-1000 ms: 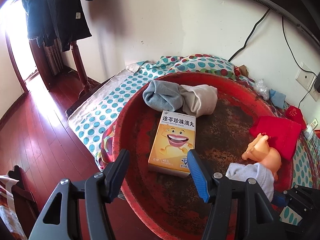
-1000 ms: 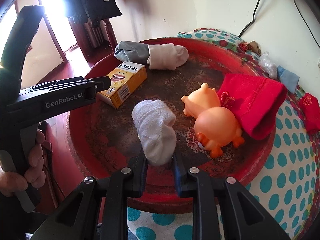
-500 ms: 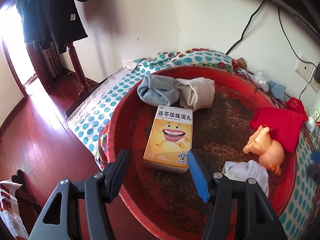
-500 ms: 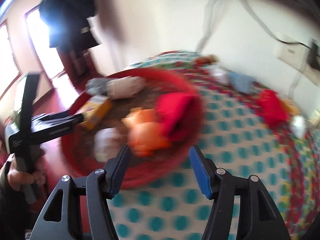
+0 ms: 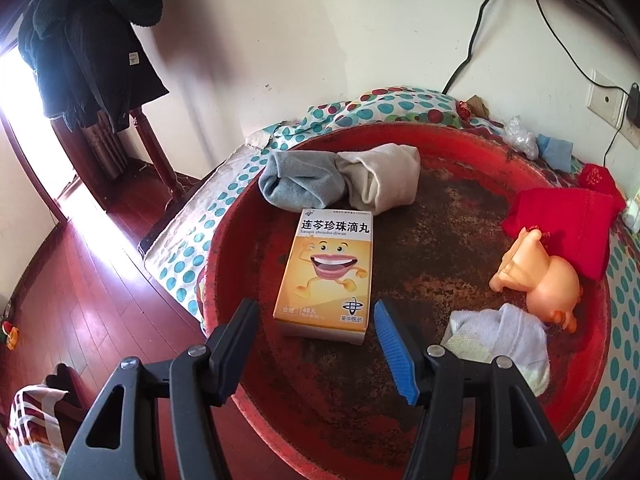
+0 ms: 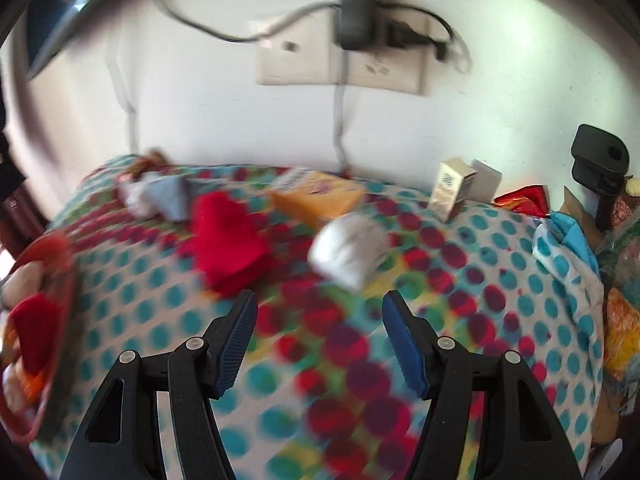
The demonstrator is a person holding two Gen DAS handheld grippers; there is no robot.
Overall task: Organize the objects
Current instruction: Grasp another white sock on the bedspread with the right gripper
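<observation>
A round red tray [image 5: 436, 244] holds a grey sock [image 5: 300, 178], a beige sock [image 5: 384, 176], a yellow medicine box [image 5: 330, 268], a white sock [image 5: 500, 336], an orange toy [image 5: 544, 276] and a red cloth [image 5: 568, 220]. My left gripper [image 5: 314, 308] is open, just short of the box's near end and touching nothing. In the blurred right wrist view my right gripper [image 6: 319, 298] hovers over the dotted bedcover [image 6: 460, 304], its jaws opening with nothing between them. Beyond it lie a red cloth [image 6: 226, 240] and a white sock roll [image 6: 348, 250].
Farther back on the bedcover are a yellow box [image 6: 320, 196], a light blue cloth [image 6: 168, 196] and small upright boxes [image 6: 452, 190]. The tray's rim [image 6: 66, 280] shows at the left edge. Bags and a black handle [image 6: 598, 164] crowd the right. A coat stand [image 5: 92, 48] rises over the wooden floor.
My right gripper let go of the white sock, which now lies in the tray beside the toy. It opened and swung right, away from the tray, over the bedcover. The left gripper barely moved.
</observation>
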